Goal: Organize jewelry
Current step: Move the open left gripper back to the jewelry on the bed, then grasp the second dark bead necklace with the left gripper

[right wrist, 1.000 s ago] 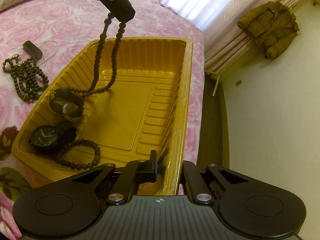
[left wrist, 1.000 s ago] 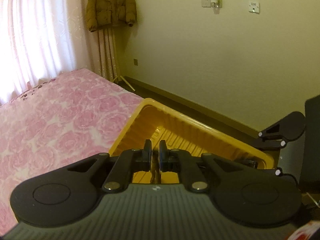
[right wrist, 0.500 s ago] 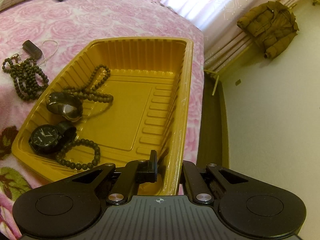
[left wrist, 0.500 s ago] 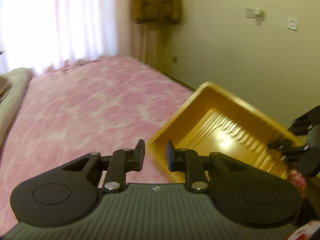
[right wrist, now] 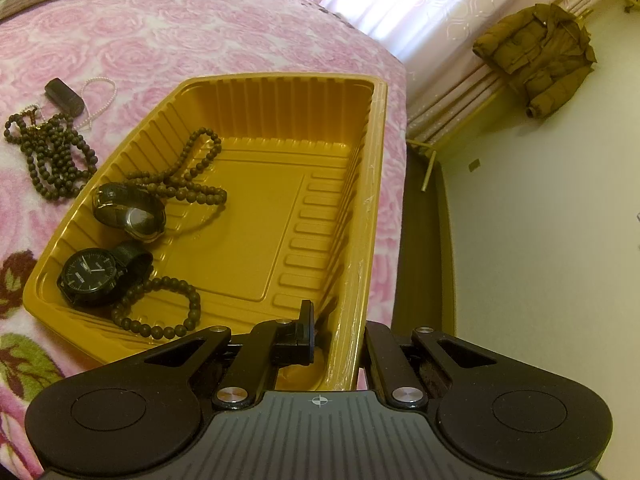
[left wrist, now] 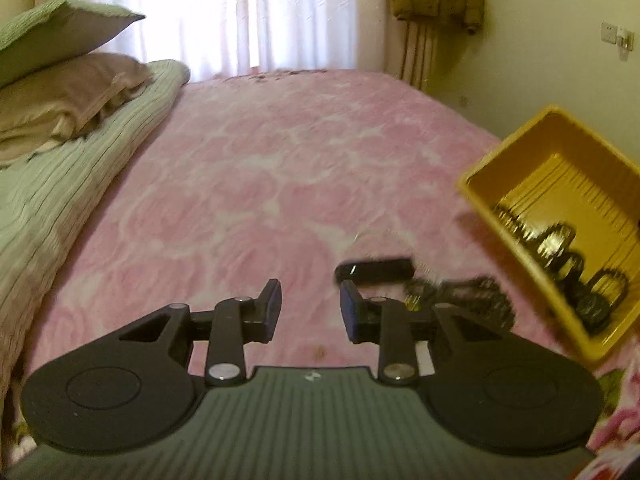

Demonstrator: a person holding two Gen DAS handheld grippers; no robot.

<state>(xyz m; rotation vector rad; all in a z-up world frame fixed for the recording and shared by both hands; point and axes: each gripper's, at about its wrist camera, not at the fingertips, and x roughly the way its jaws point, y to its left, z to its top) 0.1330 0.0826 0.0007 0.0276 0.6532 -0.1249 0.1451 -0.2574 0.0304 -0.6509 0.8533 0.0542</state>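
On a pink rose-patterned bedspread (right wrist: 168, 36), the right gripper (right wrist: 336, 336) clamps the ribbed yellow plastic tray's (right wrist: 376, 184) rim; watches and bead strings lie inside. Beside it, the left gripper (left wrist: 310, 304), its jaws just opening and empty, hovers near a dark bead necklace (right wrist: 52, 156) and small black case (left wrist: 374, 270).

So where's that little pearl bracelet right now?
The pearl bracelet lies on the pink bedspread, outside the yellow tray, left of it in the right wrist view, beside a small black case.
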